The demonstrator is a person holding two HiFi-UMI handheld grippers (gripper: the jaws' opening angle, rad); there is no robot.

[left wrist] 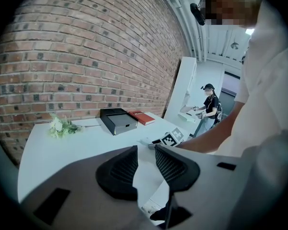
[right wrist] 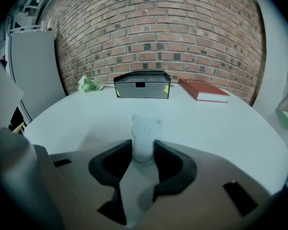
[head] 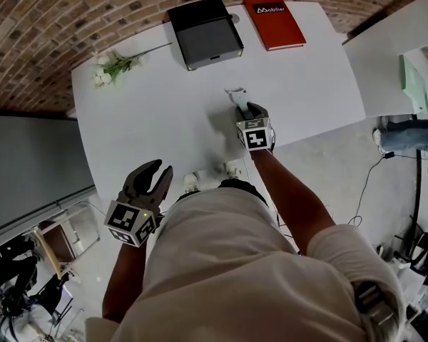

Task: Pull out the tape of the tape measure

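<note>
The tape measure (head: 237,95) is a small white case lying near the middle of the white table (head: 150,112). My right gripper (head: 247,110) reaches over the near edge and has its two dark pads against the sides of the case. In the right gripper view the tape measure (right wrist: 145,126) fills the gap between the jaws of the right gripper (right wrist: 143,146), and its far end sticks out beyond them. No tape shows outside the case. My left gripper (head: 161,167) hangs off the table by my left side. In its own view the left gripper (left wrist: 145,148) is open and empty.
At the far edge of the table stand a black box (head: 205,32) and a red book (head: 274,22). A small bunch of white flowers (head: 113,68) lies at the far left. A brick wall runs behind. A second white table (head: 385,70) and another person (left wrist: 210,107) are to the right.
</note>
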